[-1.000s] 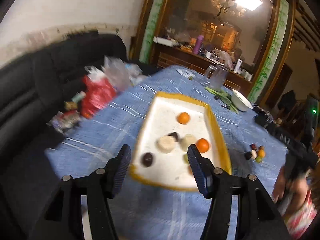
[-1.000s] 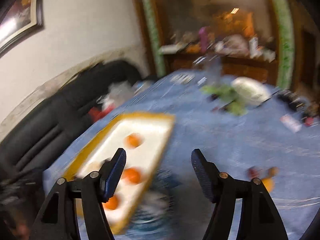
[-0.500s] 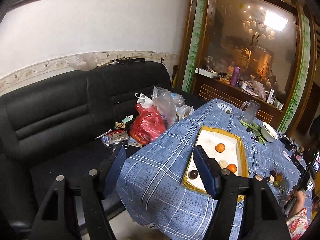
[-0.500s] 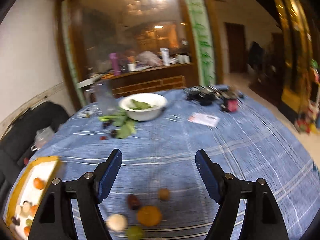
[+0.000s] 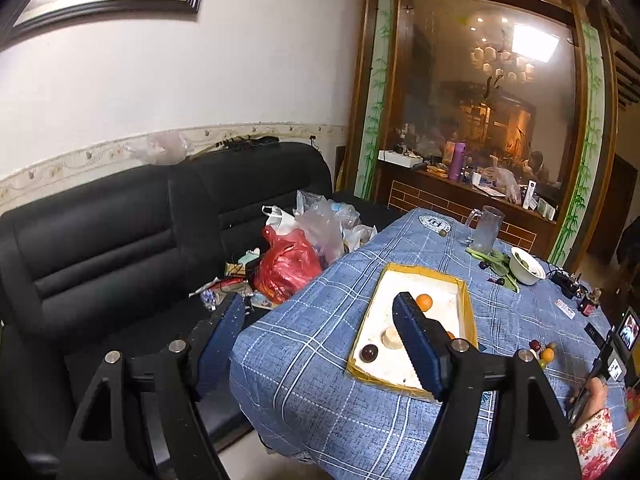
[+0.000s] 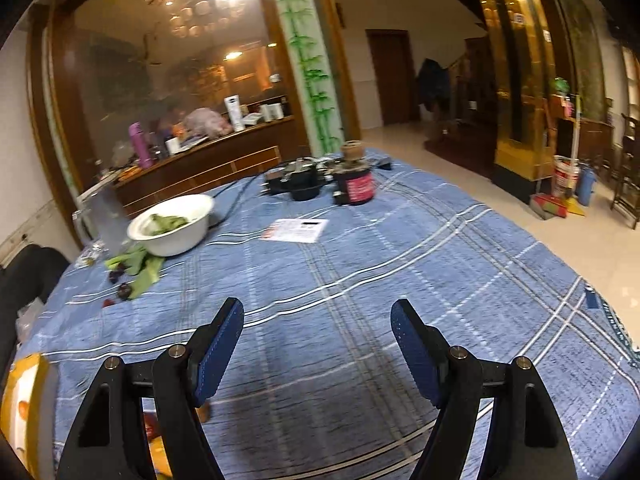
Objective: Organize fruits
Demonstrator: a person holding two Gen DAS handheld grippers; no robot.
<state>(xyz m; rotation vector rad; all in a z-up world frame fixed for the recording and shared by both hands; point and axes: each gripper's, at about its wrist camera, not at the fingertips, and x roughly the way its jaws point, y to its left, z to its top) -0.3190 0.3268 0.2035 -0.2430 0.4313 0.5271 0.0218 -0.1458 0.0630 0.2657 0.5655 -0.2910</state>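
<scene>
Some fruits are already sitting in the flat white tray with the yellow rim (image 5: pixel 466 312), in the lower middle of the left picture. A round orange fruit (image 5: pixel 424 302) is lying near the top of the tray. A dark round plum-like fruit (image 5: pixel 369 353) is lying near the tray's bottom left corner, and a pale cream-coloured round fruit (image 5: pixel 391 338) is sitting just beside it. Part of the tray is hiding behind one black finger, so I cannot count them all.

I think the job is only partly done. A little heap of loose small fruits (image 5: pixel 542 351) is waiting on the blue checked cloth on the table (image 5: pixel 316 344), at the lower right of the left picture, well apart from the tray. In the right picture, only orange and red bits are peeking out at the bottom left, behind the tool, too hidden to name.

The left tongs (image 5: pixel 320 328) are hanging wide apart and gripping nothing. The tray is showing just behind their right finger. The right tongs (image 6: pixel 318 330) are also spread wide with nothing between them, pointing at bare cloth. The heap is lying low and to their left.
</scene>
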